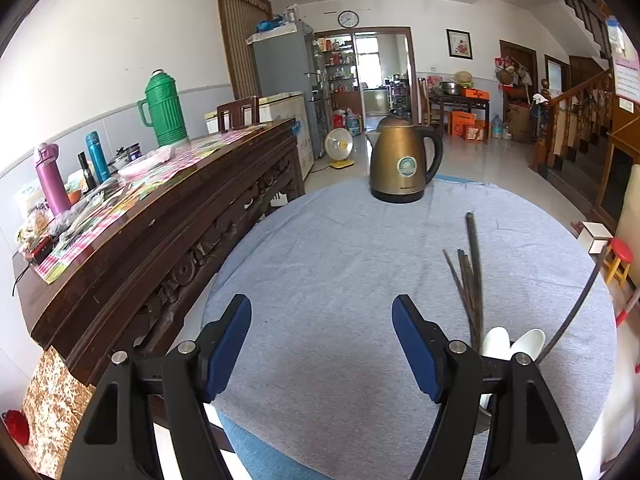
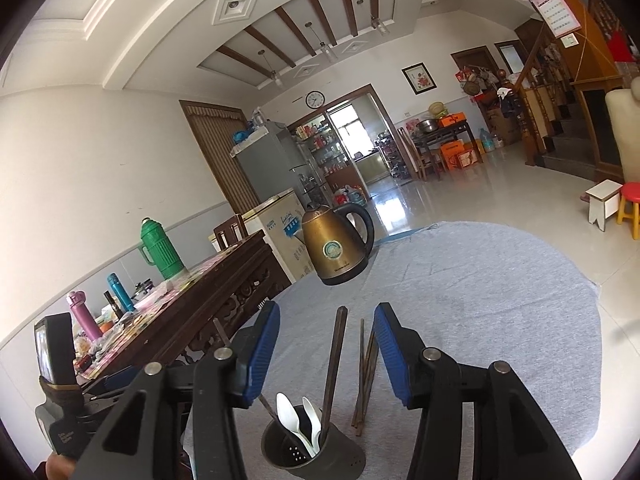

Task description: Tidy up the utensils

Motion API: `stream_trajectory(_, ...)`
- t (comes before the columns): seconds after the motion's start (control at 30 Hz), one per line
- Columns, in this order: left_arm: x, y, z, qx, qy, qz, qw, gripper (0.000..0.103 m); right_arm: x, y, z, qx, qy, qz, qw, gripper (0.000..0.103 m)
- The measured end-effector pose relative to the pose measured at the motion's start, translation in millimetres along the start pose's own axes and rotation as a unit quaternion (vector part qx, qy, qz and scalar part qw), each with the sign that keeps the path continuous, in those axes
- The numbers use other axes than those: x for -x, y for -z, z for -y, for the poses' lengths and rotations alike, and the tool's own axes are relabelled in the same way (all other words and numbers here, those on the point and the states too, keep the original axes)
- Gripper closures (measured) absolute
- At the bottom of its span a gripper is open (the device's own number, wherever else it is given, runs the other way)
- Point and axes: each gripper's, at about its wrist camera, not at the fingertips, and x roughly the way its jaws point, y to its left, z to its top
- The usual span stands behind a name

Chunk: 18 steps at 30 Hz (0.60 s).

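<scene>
Right wrist view: the right gripper (image 2: 326, 356) gapes empty above a metal holder (image 2: 308, 454) of chopsticks (image 2: 334, 360) and white spoons (image 2: 298, 424); more chopsticks lie right, a kettle (image 2: 334, 246) far behind. The left gripper (image 1: 322, 346) gapes empty too.

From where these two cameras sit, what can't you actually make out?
- Utensil holder: bottom cut off by the right wrist frame's edge; in the left wrist view, hidden behind that gripper's finger.
- Spoons: bowls hidden in the left view.
- Kettle label: too small to read.
- Chopsticks on the cloth: overlapping, count unclear.
</scene>
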Motion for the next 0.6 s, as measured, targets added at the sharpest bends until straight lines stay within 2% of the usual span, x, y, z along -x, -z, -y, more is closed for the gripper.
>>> stream_trajectory(0.6,-16,6,-17,0.014,-0.025,-0.021,0.9994,0.029,-8,2,4,-0.014,0.019,-0.004,1.000,0.051)
